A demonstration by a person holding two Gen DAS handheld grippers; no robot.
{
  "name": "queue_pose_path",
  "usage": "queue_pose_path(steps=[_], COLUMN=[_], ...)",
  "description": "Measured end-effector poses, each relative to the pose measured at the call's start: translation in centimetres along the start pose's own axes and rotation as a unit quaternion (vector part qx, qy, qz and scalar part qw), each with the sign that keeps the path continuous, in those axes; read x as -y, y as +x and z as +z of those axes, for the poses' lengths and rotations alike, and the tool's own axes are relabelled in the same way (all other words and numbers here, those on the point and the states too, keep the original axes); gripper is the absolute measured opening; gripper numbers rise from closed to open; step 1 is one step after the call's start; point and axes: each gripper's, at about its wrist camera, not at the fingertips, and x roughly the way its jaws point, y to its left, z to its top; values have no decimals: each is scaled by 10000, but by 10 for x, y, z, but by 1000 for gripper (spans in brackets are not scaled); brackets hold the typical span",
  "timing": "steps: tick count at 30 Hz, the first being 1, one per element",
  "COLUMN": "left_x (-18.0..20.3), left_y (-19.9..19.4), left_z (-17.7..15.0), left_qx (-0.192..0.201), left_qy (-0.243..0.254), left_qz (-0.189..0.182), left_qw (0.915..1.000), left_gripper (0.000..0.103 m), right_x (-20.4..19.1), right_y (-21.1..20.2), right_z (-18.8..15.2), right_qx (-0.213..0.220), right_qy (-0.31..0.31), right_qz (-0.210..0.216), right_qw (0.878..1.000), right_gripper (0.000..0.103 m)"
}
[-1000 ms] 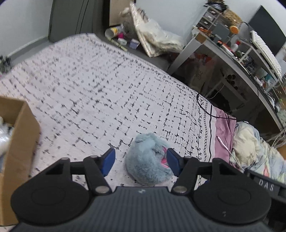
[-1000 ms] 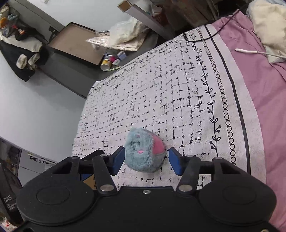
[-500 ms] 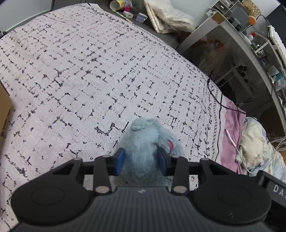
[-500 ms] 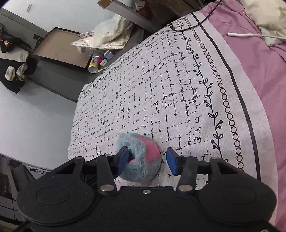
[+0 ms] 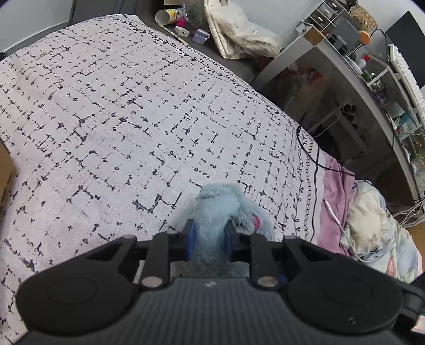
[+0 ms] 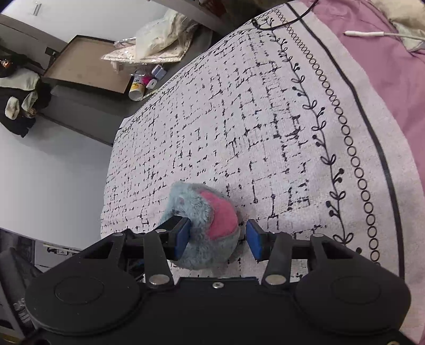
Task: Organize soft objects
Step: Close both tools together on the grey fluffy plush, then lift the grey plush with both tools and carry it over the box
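Now we see our left gripper (image 5: 209, 236) pinching the fluffy blue plush toy (image 5: 225, 209) on the woven bedspread (image 5: 132, 119), while our right gripper (image 6: 217, 238) closes around it, one pad not yet touching.

Black handheld grippers with blue pads

Left gripper (image 5: 209, 234): ribbed dark-grey body, 2 silver pivot screws. Right gripper (image 6: 217, 238): smooth black body, 2 round side discs, 1 centre screw.

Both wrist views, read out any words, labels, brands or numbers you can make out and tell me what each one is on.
No text can be read in either view.
Yellow-labelled can lying beyond the bed: print too small and blurred.
White keyboard at the right edge: key legends too small.
Black-and-white patterned bedspread: only pattern marks, no letters.
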Motion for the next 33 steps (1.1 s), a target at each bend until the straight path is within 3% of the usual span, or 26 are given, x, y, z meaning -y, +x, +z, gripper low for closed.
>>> queue_pose_path(steps=[2, 5, 13, 24, 33], left_x=[0, -1, -5, -19, -36], left_y=[-5, -14, -50, -102, -152], left_z=[-2, -5, -7, -19, -25], left_qx=[-23, -32, 236, 429, 692], left_qy=[-27, -45, 106, 136, 104], left_qz=[-38, -104, -73, -25, 4], left_qw=[10000, 9999, 9996, 9990, 9975], left_gripper=[21, 20, 20, 20, 20], right_x=[-1, -2, -25, -54, -80], right_y=[1, 0, -17, -44, -62], right_z=[-2, -4, -21, -50, -76], right_qx=[-34, -70, 0, 118, 108], right_qy=[-3, -36, -436, -751, -917], right_qz=[44, 131, 406, 544, 890], right_qw=[10000, 9999, 9982, 9956, 9917], right_gripper=[43, 31, 21, 20, 20])
